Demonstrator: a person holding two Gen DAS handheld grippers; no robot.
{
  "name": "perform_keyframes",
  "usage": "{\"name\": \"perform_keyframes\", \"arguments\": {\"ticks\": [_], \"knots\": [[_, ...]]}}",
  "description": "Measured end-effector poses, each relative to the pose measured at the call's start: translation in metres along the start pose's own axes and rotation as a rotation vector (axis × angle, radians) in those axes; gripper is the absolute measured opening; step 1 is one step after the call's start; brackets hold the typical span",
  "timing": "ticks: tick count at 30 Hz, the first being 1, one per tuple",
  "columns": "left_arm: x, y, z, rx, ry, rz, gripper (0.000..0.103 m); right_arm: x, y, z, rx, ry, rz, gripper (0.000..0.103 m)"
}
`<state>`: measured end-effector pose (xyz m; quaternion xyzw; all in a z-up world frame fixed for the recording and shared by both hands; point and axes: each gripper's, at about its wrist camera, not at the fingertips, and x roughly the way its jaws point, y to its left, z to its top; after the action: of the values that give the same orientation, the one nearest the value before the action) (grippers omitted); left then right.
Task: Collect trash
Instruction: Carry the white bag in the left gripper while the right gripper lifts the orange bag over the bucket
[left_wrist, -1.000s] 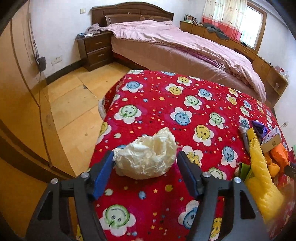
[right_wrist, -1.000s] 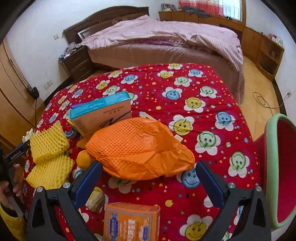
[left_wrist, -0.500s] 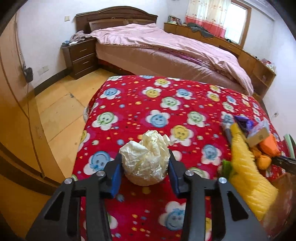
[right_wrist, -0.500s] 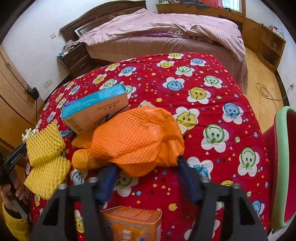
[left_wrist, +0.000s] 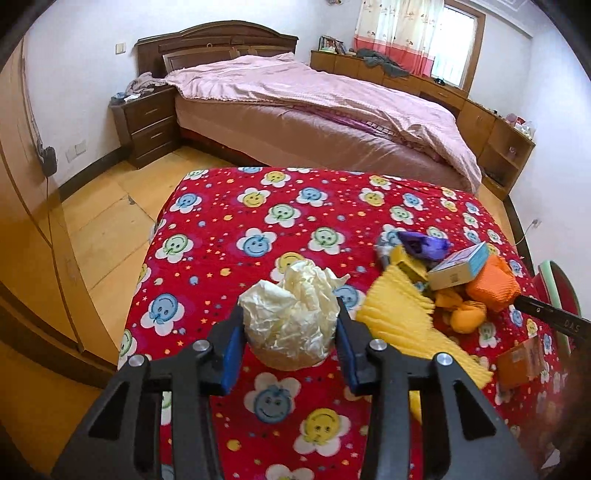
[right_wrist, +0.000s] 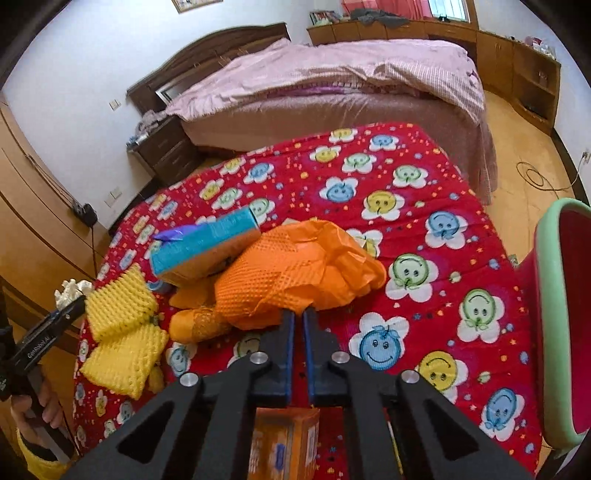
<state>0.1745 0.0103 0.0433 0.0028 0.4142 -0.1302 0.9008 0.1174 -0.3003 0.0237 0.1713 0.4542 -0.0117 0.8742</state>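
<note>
My left gripper (left_wrist: 290, 332) is shut on a crumpled cream paper ball (left_wrist: 291, 317) and holds it just above the red smiley-flower cloth (left_wrist: 229, 236). My right gripper (right_wrist: 298, 319) is shut on the edge of an orange foam net wrapper (right_wrist: 295, 273), lifted off the cloth (right_wrist: 424, 229). A red bin with a green rim (right_wrist: 554, 314) stands at the right edge of the table. The wrapper also shows in the left wrist view (left_wrist: 491, 284).
Yellow foam nets (right_wrist: 122, 328), a teal-topped box (right_wrist: 207, 243), a purple wrapper (left_wrist: 421, 245) and an orange box (right_wrist: 284, 439) lie on the cloth. A bed (left_wrist: 314, 110), a nightstand (left_wrist: 147, 125) and low cabinets (left_wrist: 498, 136) stand behind.
Both grippers have closed, the left on the paper ball and the right on the orange net wrapper. Both have lifted their loads a little.
</note>
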Motion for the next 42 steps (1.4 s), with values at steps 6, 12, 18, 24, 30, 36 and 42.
{"name": "perform_keyframes", "arguments": {"ticks": [6, 12, 18, 24, 30, 36, 42], "knots": [[-0.016, -0.016, -0.002, 0.017, -0.020, -0.015, 0.044, -0.035, -0.006, -0.004, 0.010, -0.087, 0.024, 0.005], [-0.032, -0.030, -0.003, 0.020, -0.043, -0.037, 0.044, -0.066, -0.011, -0.008, 0.016, -0.176, 0.027, 0.004], [-0.040, -0.044, -0.008, 0.021, -0.054, -0.055, 0.044, -0.087, -0.015, -0.011, 0.013, -0.220, 0.023, 0.005], [-0.034, -0.051, -0.015, -0.004, -0.027, -0.056, 0.044, -0.080, -0.013, -0.012, 0.000, -0.187, 0.018, 0.021], [-0.026, -0.054, -0.018, -0.016, -0.017, -0.048, 0.044, -0.053, -0.009, 0.001, 0.002, -0.116, 0.021, 0.079], [-0.015, -0.055, -0.018, -0.028, 0.005, -0.056, 0.044, -0.007, -0.001, 0.018, -0.063, -0.006, 0.023, 0.097], [-0.009, -0.052, -0.019, -0.038, 0.017, -0.056, 0.044, 0.036, 0.009, 0.031, -0.150, 0.098, -0.018, 0.102]]}}
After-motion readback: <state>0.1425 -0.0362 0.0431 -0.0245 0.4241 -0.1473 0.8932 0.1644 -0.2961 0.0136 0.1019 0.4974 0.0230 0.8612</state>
